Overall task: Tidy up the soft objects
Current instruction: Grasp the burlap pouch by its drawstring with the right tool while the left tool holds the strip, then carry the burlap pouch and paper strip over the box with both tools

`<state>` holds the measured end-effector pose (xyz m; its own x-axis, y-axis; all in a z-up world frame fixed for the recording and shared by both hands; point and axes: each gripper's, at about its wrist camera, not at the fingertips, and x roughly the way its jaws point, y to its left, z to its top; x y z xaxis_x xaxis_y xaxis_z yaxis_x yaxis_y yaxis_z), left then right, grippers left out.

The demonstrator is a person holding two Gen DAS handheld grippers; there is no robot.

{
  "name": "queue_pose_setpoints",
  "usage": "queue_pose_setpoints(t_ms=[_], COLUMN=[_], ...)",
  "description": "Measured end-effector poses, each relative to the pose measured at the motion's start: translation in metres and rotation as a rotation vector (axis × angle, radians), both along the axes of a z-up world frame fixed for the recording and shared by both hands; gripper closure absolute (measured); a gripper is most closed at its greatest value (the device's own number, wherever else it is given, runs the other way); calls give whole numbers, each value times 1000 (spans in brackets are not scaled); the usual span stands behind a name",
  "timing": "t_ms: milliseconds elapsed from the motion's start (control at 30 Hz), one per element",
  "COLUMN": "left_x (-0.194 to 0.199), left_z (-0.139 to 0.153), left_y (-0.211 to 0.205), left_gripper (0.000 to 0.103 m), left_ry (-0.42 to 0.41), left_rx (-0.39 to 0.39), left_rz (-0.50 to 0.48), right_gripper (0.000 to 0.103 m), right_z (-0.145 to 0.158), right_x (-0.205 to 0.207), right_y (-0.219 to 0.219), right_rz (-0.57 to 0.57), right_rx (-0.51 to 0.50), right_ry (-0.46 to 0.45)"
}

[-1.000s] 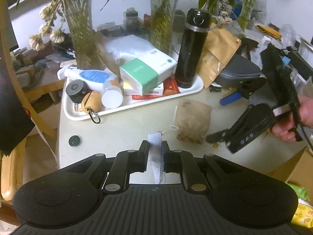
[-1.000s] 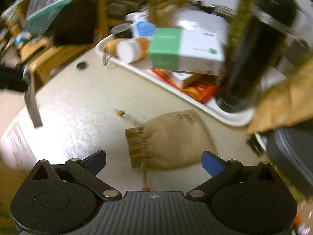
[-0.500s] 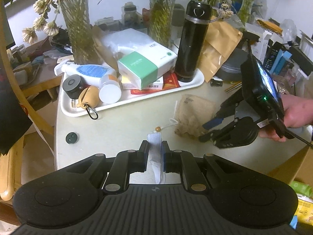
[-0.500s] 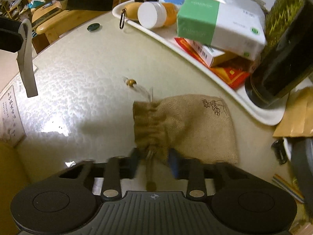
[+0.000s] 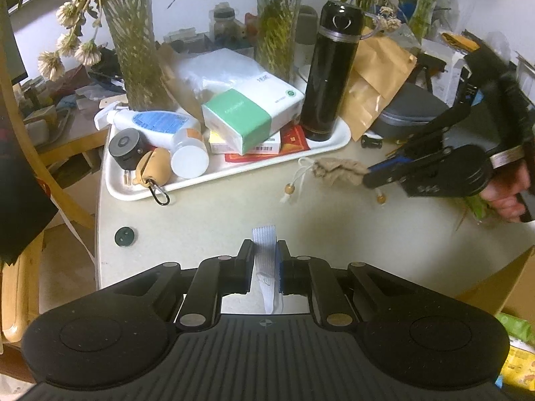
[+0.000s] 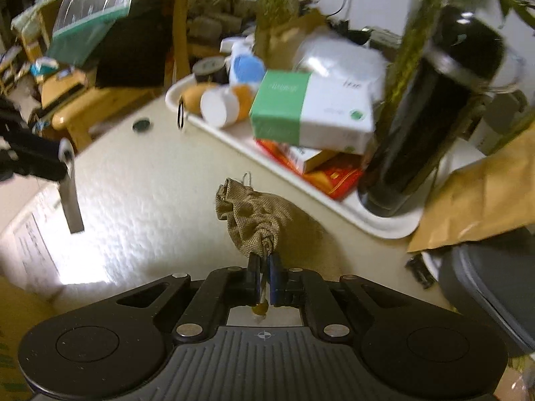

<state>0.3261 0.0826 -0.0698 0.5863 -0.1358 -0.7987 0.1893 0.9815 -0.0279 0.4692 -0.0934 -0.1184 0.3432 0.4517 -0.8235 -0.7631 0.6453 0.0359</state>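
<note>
A small burlap drawstring pouch (image 6: 254, 220) hangs bunched above the pale table (image 5: 214, 220), pinched at its gathered neck by my right gripper (image 6: 264, 267), which is shut on it. From the left wrist view the pouch (image 5: 337, 171) hangs at the right gripper's tips (image 5: 369, 175), its white cord and wooden beads (image 5: 289, 188) trailing on the table. My left gripper (image 5: 265, 260) is shut on a white fabric strap (image 5: 265, 250) near the table's front edge. A hand (image 5: 505, 197) holds the right gripper.
A white tray (image 5: 140, 192) at the back holds a black flask (image 5: 329, 73), a green-and-white tissue pack (image 5: 247, 117), bottles and a tan pouch with a clip. Brown paper bags (image 5: 374, 80), a grey case (image 5: 411, 113) and plant vases crowd the back. A dark disc (image 5: 124, 236) lies left.
My right gripper went from wide open over the flat pouch to shut on its neck, then lifted it off the table. The left gripper kept still with the strap.
</note>
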Motion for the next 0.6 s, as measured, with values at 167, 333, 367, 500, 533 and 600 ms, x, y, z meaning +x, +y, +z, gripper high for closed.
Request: queue_pose_setpoints(t_ms=[167, 333, 367, 500, 533, 600], left_x=[-1, -2, -2, -2, -2, -2], left_z=[0, 0, 1, 2, 2, 4], left_y=[-1, 1, 3, 7, 8, 8], left_gripper=[89, 89, 89, 89, 89, 89], left_ry=[-7, -24, -27, -49, -55, -70], left_rx=[3, 0, -10, -37, -44, -54], left_rz=[0, 13, 17, 35, 39, 41], right_gripper=[96, 96, 96, 96, 96, 96], right_z=[21, 37, 41, 53, 55, 59], right_x=[-7, -20, -22, -28, -30, -33], right_y=[-16, -27, -29, -38, -40, -43], right_rz=[-49, -74, -82, -113, -119, -128], right_rx=[61, 89, 100, 138, 147, 160], right_ry=[-33, -104, -117, -140, -147, -153])
